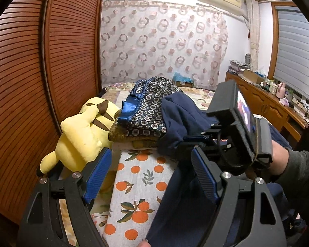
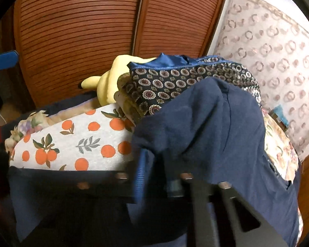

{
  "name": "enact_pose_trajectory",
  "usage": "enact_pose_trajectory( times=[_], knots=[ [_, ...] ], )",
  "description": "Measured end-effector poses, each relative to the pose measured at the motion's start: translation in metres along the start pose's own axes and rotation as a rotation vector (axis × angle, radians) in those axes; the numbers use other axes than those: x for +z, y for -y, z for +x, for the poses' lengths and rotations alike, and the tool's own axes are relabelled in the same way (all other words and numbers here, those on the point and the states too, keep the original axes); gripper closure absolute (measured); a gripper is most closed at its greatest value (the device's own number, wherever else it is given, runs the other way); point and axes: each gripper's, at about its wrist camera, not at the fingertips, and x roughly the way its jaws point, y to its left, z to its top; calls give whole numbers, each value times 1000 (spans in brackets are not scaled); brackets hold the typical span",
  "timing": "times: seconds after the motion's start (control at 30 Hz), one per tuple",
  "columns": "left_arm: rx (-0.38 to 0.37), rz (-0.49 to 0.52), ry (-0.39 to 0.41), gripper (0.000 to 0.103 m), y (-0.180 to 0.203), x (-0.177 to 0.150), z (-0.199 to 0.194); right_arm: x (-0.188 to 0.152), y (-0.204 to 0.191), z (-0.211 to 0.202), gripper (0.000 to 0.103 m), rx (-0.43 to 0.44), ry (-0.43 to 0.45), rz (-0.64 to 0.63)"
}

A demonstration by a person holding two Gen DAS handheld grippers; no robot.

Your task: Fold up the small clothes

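A navy garment (image 1: 181,113) lies bunched over the orange-print cloth (image 1: 138,185) on the bed, and part of it hangs down toward the near edge. In the left wrist view my left gripper (image 1: 150,154) stands open above the orange-print cloth with nothing between its blue pads. My right gripper (image 1: 187,142), held by a hand in a grey sleeve, reaches in from the right and pinches the garment's fold. In the blurred right wrist view the right gripper (image 2: 156,177) is shut on the navy garment (image 2: 206,123), whose cloth drapes over its fingers.
A yellow plush toy (image 1: 82,135) lies at the left against the louvred wooden wardrobe (image 1: 51,61). A dark patterned folded blanket (image 1: 150,103) is stacked behind the garment. A wooden dresser (image 1: 267,100) with clutter runs along the right wall.
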Motion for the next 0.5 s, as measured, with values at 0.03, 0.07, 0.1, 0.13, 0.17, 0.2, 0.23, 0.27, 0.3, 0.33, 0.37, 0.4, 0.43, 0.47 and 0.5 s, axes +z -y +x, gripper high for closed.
enact_pose_trajectory(
  times=[0.03, 0.07, 0.1, 0.13, 0.17, 0.2, 0.23, 0.27, 0.3, 0.33, 0.37, 0.4, 0.43, 0.47, 0.5],
  knots=[
    [-2, -1, 0, 23, 0, 0, 0, 1, 2, -3, 95, 6, 7, 4],
    [-3, -2, 0, 23, 0, 0, 1, 1, 5, -10, 96, 8, 20, 16],
    [-4, -2, 1, 23, 1, -1, 1, 0, 10, -20, 96, 9, 37, 26],
    [-4, -2, 1, 23, 1, -1, 1, 0, 13, -25, 97, 6, 55, 35],
    [-5, -3, 1, 23, 1, -1, 2, -1, 16, -35, 97, 3, 79, 51],
    [-8, -4, 1, 23, 2, -2, 2, -1, 20, -43, 97, 0, 107, 68],
    [-11, -4, 1, 23, 3, -2, 3, -2, 25, -52, 97, 0, 139, 88],
    [-13, -3, 0, 23, 4, -3, 4, -2, 29, -60, 97, -4, 167, 106],
    [-15, -2, -1, 23, 5, -4, 4, -2, 35, -69, 98, -10, 197, 125],
    [-18, -1, -3, 23, 7, -4, 5, -4, 40, -78, 98, -18, 215, 140],
    [-21, 1, -4, 23, 8, -5, 6, -6, 47, -86, 98, -36, 233, 160],
    [-25, 2, -5, 23, 10, -5, 7, -9, 53, -93, 98, -57, 247, 180],
    [-29, 4, -6, 23, 11, -6, 7, -13, 60, -98, 98, -81, 256, 203],
    [-34, 6, -6, 23, 14, -6, 8, -19, 70, -104, 98, -120, 259, 240],
    [-37, 10, -7, 23, 16, -6, 8, -26, 81, -108, 98, -158, 252, 290]
  ],
)
